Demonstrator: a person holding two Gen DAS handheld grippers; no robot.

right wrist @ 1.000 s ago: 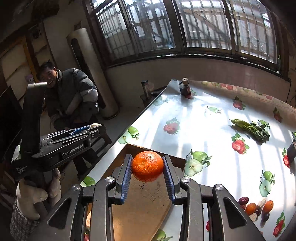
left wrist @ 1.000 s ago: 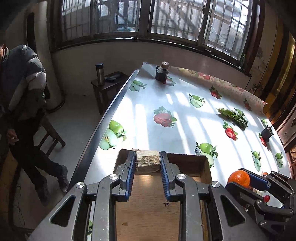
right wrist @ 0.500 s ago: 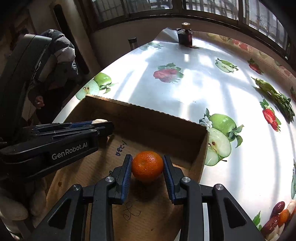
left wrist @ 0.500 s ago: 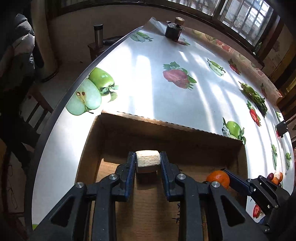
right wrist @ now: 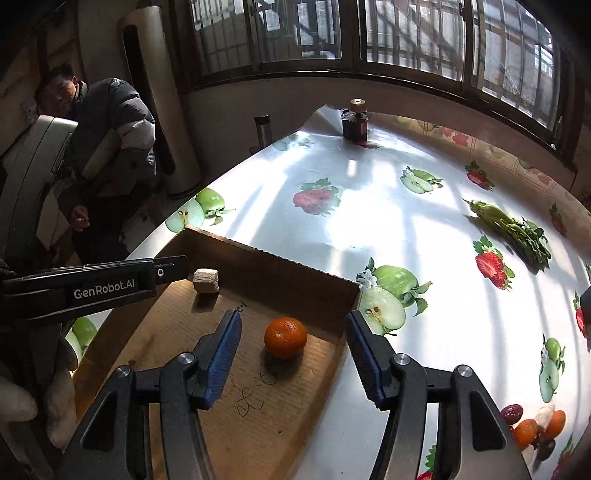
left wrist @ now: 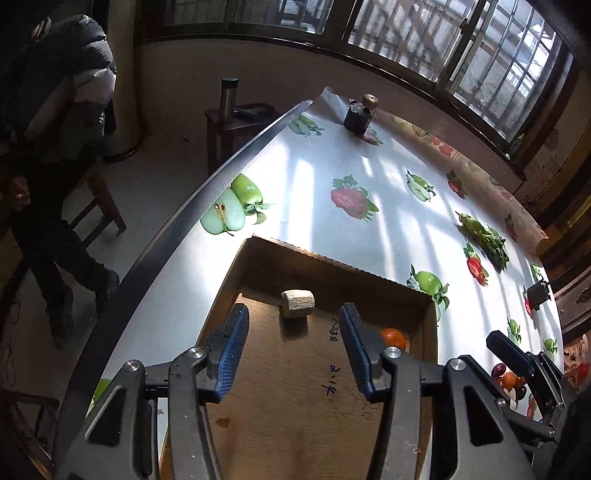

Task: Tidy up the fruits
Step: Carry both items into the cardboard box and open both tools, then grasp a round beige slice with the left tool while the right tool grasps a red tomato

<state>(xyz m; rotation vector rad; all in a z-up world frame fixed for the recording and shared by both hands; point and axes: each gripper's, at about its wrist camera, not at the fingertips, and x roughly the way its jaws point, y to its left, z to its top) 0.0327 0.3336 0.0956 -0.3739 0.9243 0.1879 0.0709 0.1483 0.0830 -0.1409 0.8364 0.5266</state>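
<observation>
Both claws gape wide above the cardboard box (right wrist: 280, 266) — left claw (left wrist: 291, 345) behind the beige block (left wrist: 297, 303), right claw (right wrist: 293, 349) flanking the orange (right wrist: 285, 338) — gripping nothing.

One orange (right wrist: 285, 338), one pale block (right wrist: 205, 280), one cardboard box (right wrist: 273, 264), one bottle (right wrist: 354, 123).

White glossy tablecloth with printed apples and strawberries (right wrist: 369, 229) is the landmark. Dark squat jar with tan round cap (right wrist: 355, 122) stands at its far end, near the barred window (right wrist: 406, 33). Bundle of green leafy stalks (right wrist: 513, 229) lies on its right side. Steel cylindrical flask (left wrist: 228, 98) on a small dark wooden side table (left wrist: 236, 125), just off the far-left corner. Person in dark puffer jacket (right wrist: 110, 125) sits off its left edge, beside a tall beige floor-standing cylinder (right wrist: 159, 99).
</observation>
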